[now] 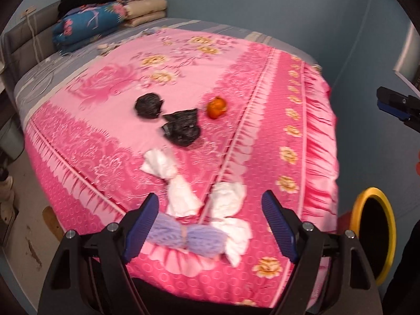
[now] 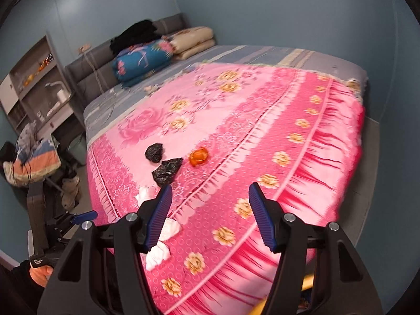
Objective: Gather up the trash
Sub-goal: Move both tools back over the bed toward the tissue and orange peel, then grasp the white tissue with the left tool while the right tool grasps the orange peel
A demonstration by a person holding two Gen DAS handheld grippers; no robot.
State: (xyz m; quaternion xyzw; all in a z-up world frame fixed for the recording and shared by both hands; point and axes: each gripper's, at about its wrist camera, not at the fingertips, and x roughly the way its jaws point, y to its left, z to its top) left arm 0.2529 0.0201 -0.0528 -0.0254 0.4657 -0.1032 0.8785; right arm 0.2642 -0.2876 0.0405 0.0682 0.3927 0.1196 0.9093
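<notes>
Trash lies on a pink flowered bedspread: two crumpled black bags, an orange peel, several white tissues and a purple foam net. My left gripper is open and empty, just above the net and tissues near the bed's foot. My right gripper is open and empty, above the bedspread, right of the tissues. The black bags and the peel lie beyond it.
A yellow-rimmed bin stands on the floor right of the bed. Folded quilts and a pillow lie at the headboard. Shelves, a chair with clothes and shoes stand left of the bed.
</notes>
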